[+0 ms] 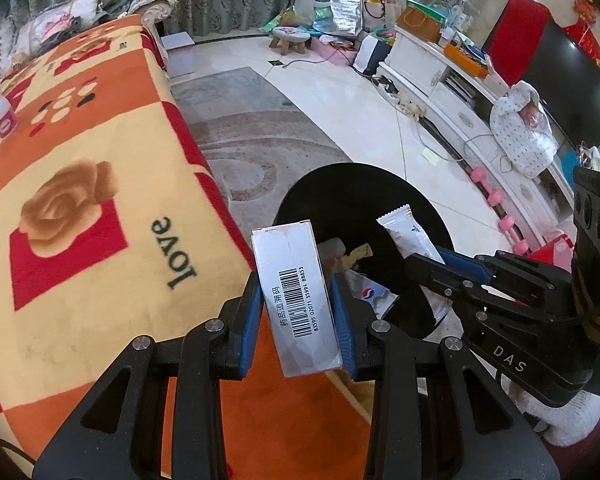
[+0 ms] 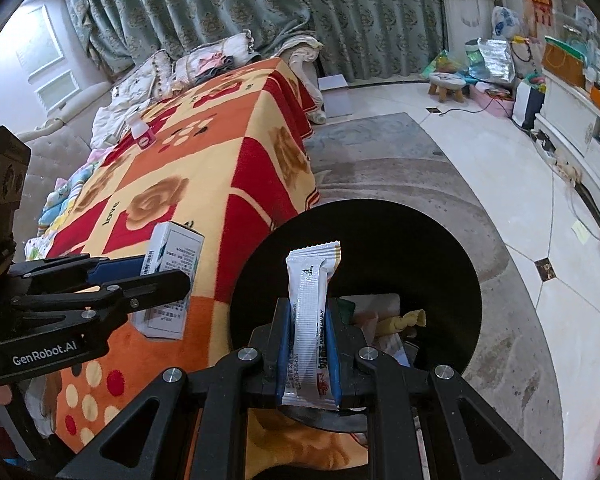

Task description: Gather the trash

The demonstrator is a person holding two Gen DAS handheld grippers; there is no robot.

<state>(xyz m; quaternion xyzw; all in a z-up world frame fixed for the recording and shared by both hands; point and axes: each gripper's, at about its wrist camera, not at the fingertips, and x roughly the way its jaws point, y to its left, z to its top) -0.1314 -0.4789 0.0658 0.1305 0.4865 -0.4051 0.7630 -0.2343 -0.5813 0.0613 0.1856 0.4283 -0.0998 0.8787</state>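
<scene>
My left gripper (image 1: pixel 298 300) is shut on a white medicine box (image 1: pixel 296 300) with a barcode, held upright at the near left rim of a black trash bin (image 1: pixel 340 200). My right gripper (image 2: pixel 308 344) is shut on a white snack wrapper (image 2: pixel 312 300), which stands over the bin's (image 2: pixel 440 264) mouth. The left wrist view shows the wrapper (image 1: pixel 410 236) poking from the right gripper (image 1: pixel 428 260) above the bin. In the right wrist view the medicine box (image 2: pixel 172 264) sits in the left gripper (image 2: pixel 168 276) beside the bin. Crumpled paper and wrappers (image 2: pixel 400 320) lie inside the bin.
A table under a red, orange and yellow rose blanket (image 1: pixel 80 200) stands left of the bin; a small white bottle with a pink label (image 1: pixel 0 114) stands on it. A grey rug (image 1: pixel 252 128), a white TV cabinet (image 1: pixel 460 92), a small stool (image 1: pixel 290 38) and bags lie beyond.
</scene>
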